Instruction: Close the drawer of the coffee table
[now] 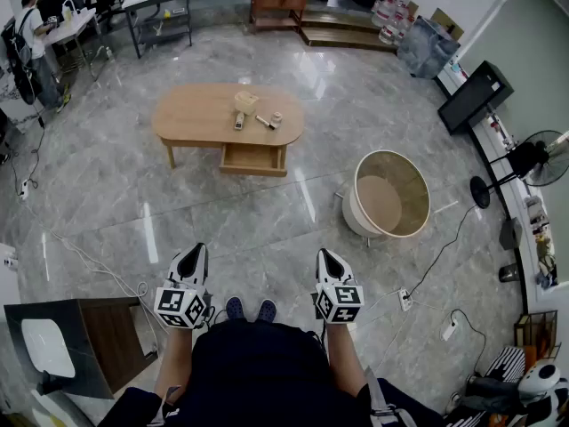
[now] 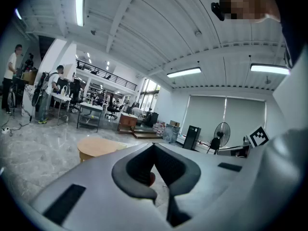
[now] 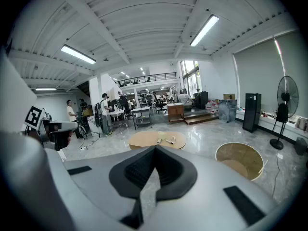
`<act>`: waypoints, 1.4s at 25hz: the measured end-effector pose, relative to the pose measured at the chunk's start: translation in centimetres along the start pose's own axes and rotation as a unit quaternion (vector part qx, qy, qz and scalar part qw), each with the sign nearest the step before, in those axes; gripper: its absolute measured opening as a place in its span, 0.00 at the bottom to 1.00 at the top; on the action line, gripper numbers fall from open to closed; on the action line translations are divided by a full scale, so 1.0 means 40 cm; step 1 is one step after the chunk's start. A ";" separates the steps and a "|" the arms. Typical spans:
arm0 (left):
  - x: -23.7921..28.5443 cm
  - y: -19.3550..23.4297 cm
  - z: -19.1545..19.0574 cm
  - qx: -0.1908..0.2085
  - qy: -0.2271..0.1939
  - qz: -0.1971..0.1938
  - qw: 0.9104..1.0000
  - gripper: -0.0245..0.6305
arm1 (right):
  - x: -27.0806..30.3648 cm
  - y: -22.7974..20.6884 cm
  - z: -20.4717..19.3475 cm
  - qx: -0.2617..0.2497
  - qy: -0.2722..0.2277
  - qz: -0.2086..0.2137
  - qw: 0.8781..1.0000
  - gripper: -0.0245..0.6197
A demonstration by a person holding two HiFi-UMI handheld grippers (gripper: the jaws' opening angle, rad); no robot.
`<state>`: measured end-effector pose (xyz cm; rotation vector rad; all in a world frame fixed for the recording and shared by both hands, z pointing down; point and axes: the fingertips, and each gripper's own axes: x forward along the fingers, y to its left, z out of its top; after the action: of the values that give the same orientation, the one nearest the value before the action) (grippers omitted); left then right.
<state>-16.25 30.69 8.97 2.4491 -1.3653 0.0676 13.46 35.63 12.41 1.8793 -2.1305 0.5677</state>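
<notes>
The drawer (image 1: 253, 158) juts from the near edge of the coffee table (image 1: 191, 114), with open floor (image 1: 258, 225) before it. The left gripper (image 1: 193, 253) and right gripper (image 1: 326, 257) are clenched, empty.

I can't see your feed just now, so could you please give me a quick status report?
Left gripper and right gripper shut, empty, held low. Drawer open, coffee table well ahead. Round tub off right, not blocking.
</notes>
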 end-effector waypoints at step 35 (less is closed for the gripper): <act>-0.088 0.087 -0.005 0.027 0.009 -0.005 1.000 0.07 | -0.038 0.110 -0.026 0.013 -0.026 -0.009 1.000 0.08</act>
<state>-21.00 31.96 9.38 2.4937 -1.3604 0.1248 9.28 37.87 12.13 1.9461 -2.1448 0.5510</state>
